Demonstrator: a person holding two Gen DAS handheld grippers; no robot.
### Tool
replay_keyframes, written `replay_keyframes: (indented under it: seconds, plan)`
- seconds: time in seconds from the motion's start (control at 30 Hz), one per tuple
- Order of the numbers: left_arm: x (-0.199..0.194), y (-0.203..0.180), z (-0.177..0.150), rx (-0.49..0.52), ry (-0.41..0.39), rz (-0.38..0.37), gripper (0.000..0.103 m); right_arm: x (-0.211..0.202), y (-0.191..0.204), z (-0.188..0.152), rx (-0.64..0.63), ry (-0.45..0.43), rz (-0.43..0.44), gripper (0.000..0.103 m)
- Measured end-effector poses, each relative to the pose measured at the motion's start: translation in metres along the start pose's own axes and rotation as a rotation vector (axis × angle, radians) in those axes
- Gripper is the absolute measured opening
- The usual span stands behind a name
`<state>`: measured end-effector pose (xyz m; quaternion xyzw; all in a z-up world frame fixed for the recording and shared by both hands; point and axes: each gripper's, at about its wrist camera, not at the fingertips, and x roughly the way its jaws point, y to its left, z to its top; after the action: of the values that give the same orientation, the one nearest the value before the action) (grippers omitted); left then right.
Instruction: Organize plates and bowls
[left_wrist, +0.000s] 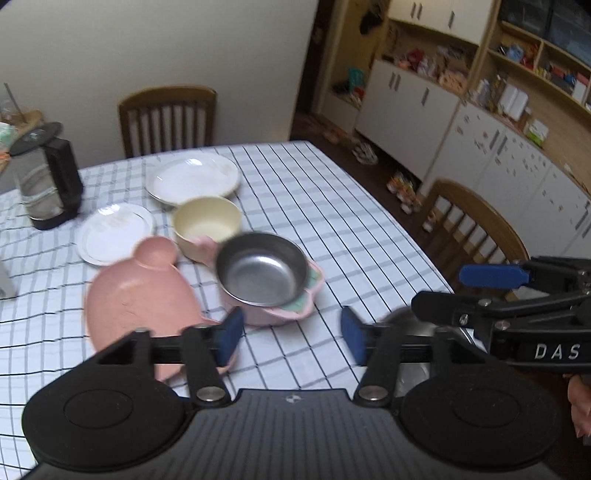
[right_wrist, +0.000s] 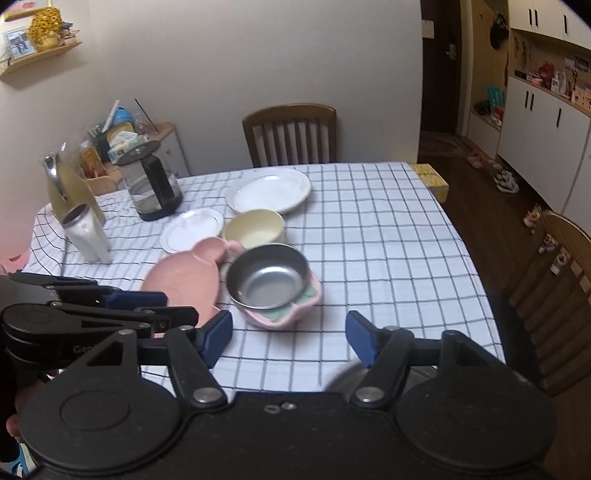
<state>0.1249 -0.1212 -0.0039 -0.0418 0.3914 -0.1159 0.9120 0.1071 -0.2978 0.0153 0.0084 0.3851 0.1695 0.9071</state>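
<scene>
Steel bowl (left_wrist: 263, 268) seated in pink flower dish (left_wrist: 288, 312), centre of checked table (left_wrist: 369, 236); cream bowl (left_wrist: 207, 225) touching at 11 o'clock; pink bear plate (left_wrist: 136, 295) just beside at 9 o'clock; small white plate (left_wrist: 114, 230) and large white plate (left_wrist: 192, 178) farther off toward 11–12 o'clock; kettle (left_wrist: 46, 177) well apart at 10 o'clock.

Left gripper (left_wrist: 291, 334) spread wide, empty, hovering short of the stack at 6 o'clock; right gripper (right_wrist: 290, 336) likewise spread, empty. Something grey and round at near table edge under the fingers; too blurred to name.

Probable step: take a bowl for nesting. Advised: approach steel bowl from 6 o'clock, one finger inside rim, one outside; pinch rim wall squarely; lift straight up to avoid dragging flower dish; steady dish with other gripper if it rides along; set into cream bowl only if it fits, else beside.
</scene>
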Motion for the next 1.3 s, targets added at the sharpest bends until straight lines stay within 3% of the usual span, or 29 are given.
replay_keyframes:
  seconds: [0.13, 0.23, 0.27, 0.33, 0.6, 0.9, 1.3]
  plan:
    - [-0.006, 0.011, 0.0, -0.008, -0.019, 0.013, 0.065, 0.004, 0.016, 0.003, -0.012, -0.016, 0.024, 0.078]
    - [-0.004, 0.022, 0.002, -0.032, -0.032, 0.035, 0.077, 0.006, 0.024, 0.007, -0.015, -0.038, 0.026, 0.088]
    - [-0.003, 0.027, 0.003, -0.044, -0.038, 0.038, 0.078, 0.008, 0.025, 0.01, -0.016, -0.042, 0.025, 0.094]
    - [0.002, 0.032, 0.007, -0.046, -0.049, 0.047, 0.078, 0.011, 0.028, 0.014, -0.024, -0.055, 0.023, 0.098]
    - [0.05, 0.049, 0.026, -0.025, -0.032, 0.127, 0.078, 0.058, 0.011, 0.039, -0.01, -0.035, -0.009, 0.099]
    - [0.12, 0.062, 0.038, -0.039, 0.08, 0.195, 0.078, 0.135, -0.019, 0.054, 0.011, 0.081, -0.051, 0.097]
    - [0.177, 0.062, 0.039, -0.06, 0.194, 0.228, 0.077, 0.208, -0.038, 0.058, 0.025, 0.238, -0.039, 0.082]
